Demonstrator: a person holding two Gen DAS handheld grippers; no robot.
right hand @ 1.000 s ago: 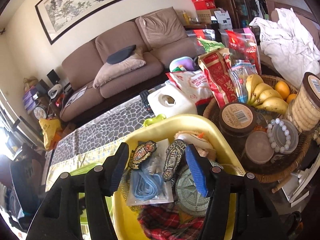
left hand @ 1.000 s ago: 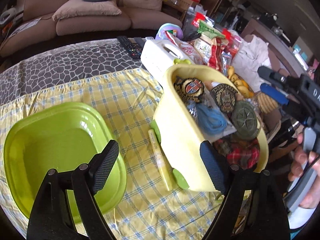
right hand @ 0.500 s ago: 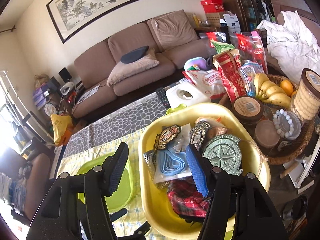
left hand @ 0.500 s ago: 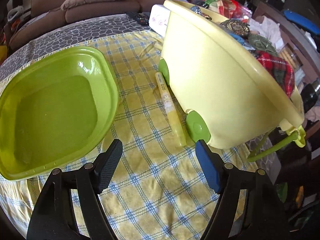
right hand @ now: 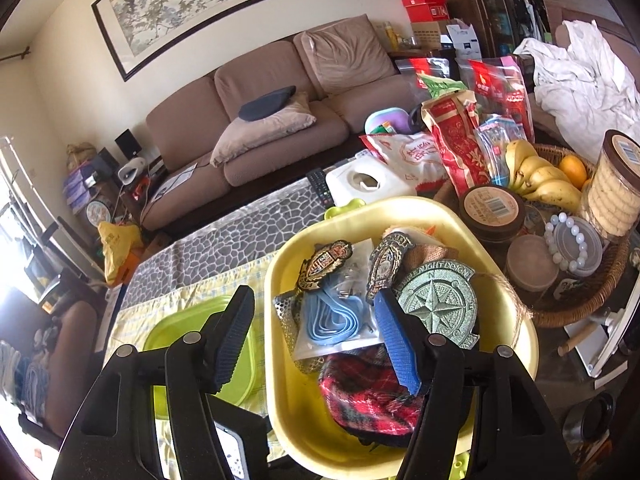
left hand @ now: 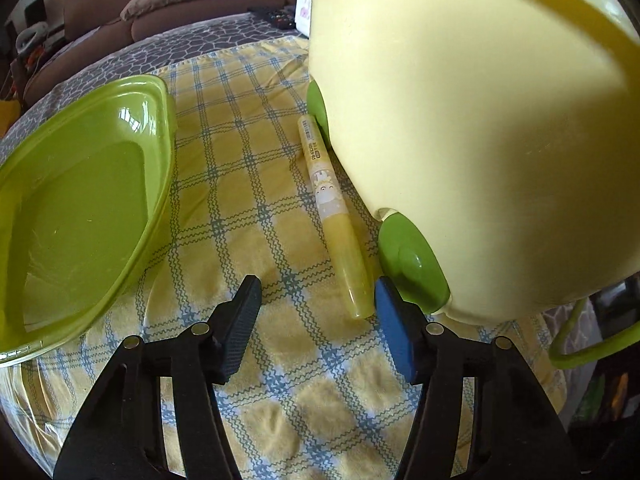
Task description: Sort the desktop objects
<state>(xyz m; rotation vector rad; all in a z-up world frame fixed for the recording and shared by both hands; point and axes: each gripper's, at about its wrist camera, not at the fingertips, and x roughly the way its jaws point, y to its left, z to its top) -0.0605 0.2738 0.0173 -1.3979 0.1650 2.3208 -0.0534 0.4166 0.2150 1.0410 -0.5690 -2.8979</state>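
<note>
A yellow pen [left hand: 328, 200] lies on the checked cloth [left hand: 240, 184], tight against the pale yellow basin [left hand: 460, 120] and its green feet [left hand: 412, 264]. My left gripper [left hand: 316, 296] is low over the cloth with its jaws closing. The pen's near end sits just inside the right fingertip [left hand: 386, 296], and no pad presses on it. A green tray [left hand: 80, 200] stands empty to the left. In the right wrist view my right gripper [right hand: 314, 300] hovers open above the basin [right hand: 400, 206], which holds badges, a bagged blue cord [right hand: 332, 316], a compass medallion [right hand: 440, 304] and a tartan cloth [right hand: 368, 396].
A wicker basket [right hand: 580, 308] with bananas, jars and a bead bracelet crowds the basin's right side. Behind it are snack bags [right hand: 456, 136], a white tissue box [right hand: 368, 184] and a remote [right hand: 320, 188]. A brown sofa [right hand: 260, 120] lies beyond the table.
My left gripper has dropped toward the cloth and closed in on the pen, with its jaws narrower. The basin now fills its right side. My right gripper shifted slightly over the basin.
</note>
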